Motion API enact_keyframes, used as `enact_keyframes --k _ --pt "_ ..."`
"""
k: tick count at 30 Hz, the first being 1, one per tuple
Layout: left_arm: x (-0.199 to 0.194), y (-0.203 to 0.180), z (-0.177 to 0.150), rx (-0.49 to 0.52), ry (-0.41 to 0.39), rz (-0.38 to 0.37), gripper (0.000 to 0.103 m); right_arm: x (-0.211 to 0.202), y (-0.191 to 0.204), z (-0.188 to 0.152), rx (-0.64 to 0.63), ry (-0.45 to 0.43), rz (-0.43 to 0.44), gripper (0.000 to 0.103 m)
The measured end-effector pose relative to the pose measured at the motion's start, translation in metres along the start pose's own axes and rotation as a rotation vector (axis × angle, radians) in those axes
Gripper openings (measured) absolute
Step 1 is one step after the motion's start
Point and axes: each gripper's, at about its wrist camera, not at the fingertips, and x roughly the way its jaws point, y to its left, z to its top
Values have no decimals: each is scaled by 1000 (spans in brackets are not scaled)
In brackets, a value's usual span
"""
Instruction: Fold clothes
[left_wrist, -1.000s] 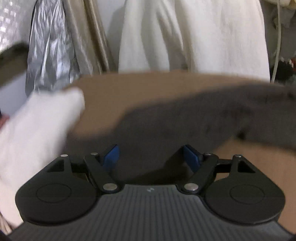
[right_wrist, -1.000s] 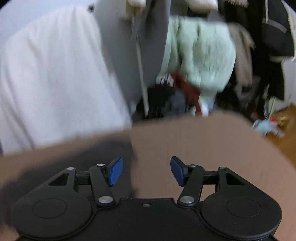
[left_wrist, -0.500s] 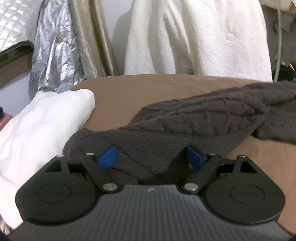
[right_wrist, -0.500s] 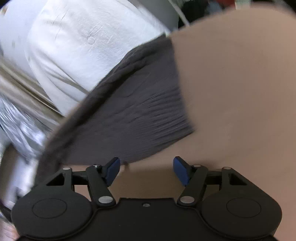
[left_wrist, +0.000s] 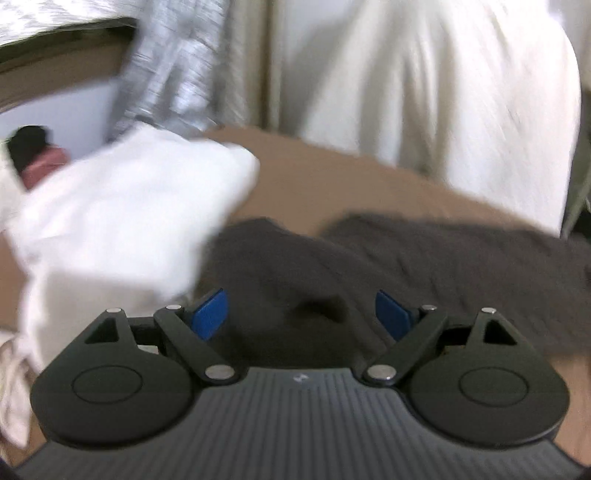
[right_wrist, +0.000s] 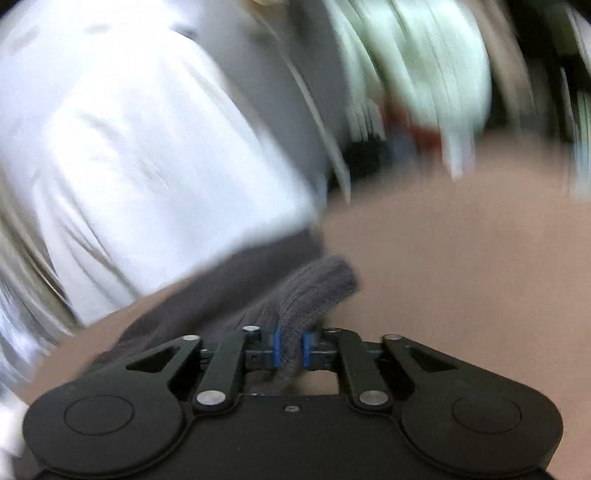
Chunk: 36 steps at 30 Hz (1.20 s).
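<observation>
Right gripper (right_wrist: 290, 349) is clamped on a bunched edge of the dark grey knit sweater (right_wrist: 314, 291); a fold of knit sticks up between the blue pads (right_wrist: 277, 345). The rest of the sweater lies across the brown surface (right_wrist: 461, 266). Left gripper (left_wrist: 301, 314) stands wide, nothing pressed between its pads, sweater (left_wrist: 424, 258) just ahead and under it. White folded garment (left_wrist: 122, 229) sits beside the sweater on the left.

Step in hand, judged: lift and carry an edge over for a fold. Keep the pinch firm, move slowly so the knit does not stretch, and bring the left gripper onto the matching edge.

Versus half a second ago: right gripper was wide and empty above the surface, now holding. Left view has swung toward the white garment.
</observation>
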Motion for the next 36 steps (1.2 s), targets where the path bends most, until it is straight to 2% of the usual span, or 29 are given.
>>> enact_keyframes --k 2,3,5,8,11,14,17,20,22,25,26,27,28,32,34,36 --pt "-13 13 -8 -12 -19 -40 88 -10 -10 5 -53 -16 -49 10" --pt "-14 17 -13 -1 2 -56 88 -15 -16 2 -41 -12 -59 9" --pt "-10 22 -23 29 57 -57 88 -25 -28 -19 -42 19 -97 9" --pt "-11 28 -29 17 85 -32 88 -24 -40 -66 -104 125 -163 8" --pt "-17 32 -25 -26 75 -83 88 -34 -46 -90 -60 160 -170 8" --pt "-16 29 -27 -33 73 -117 90 -61 -58 -87 48 106 -135 7" --pt "-8 26 -35 -34 116 -134 90 -77 -60 -91 40 71 -152 5" --pt "1 22 -39 -36 194 -159 90 -66 -59 -104 -66 141 -192 5" --pt "1 23 -42 -39 198 -169 91 -69 -59 -111 -33 145 -192 5" --pt "3 26 -42 -49 200 -190 90 -88 -55 -106 47 106 -143 5" --pt "4 26 -43 -51 205 -183 83 -94 -51 -103 56 94 -130 5" --pt "5 26 -43 -49 225 -148 41 -102 -48 -98 59 79 -116 5" --pt "5 25 -43 -47 242 -120 26 -110 -45 -92 54 66 -110 4" --pt "-17 35 -29 -109 222 -182 14 -127 -43 -69 14 52 -152 4" --pt "-34 41 -21 -136 195 -220 14 -130 -49 -72 15 78 -188 4" --pt "-47 44 -23 -127 175 -229 14 -130 -58 -89 53 141 -218 4"
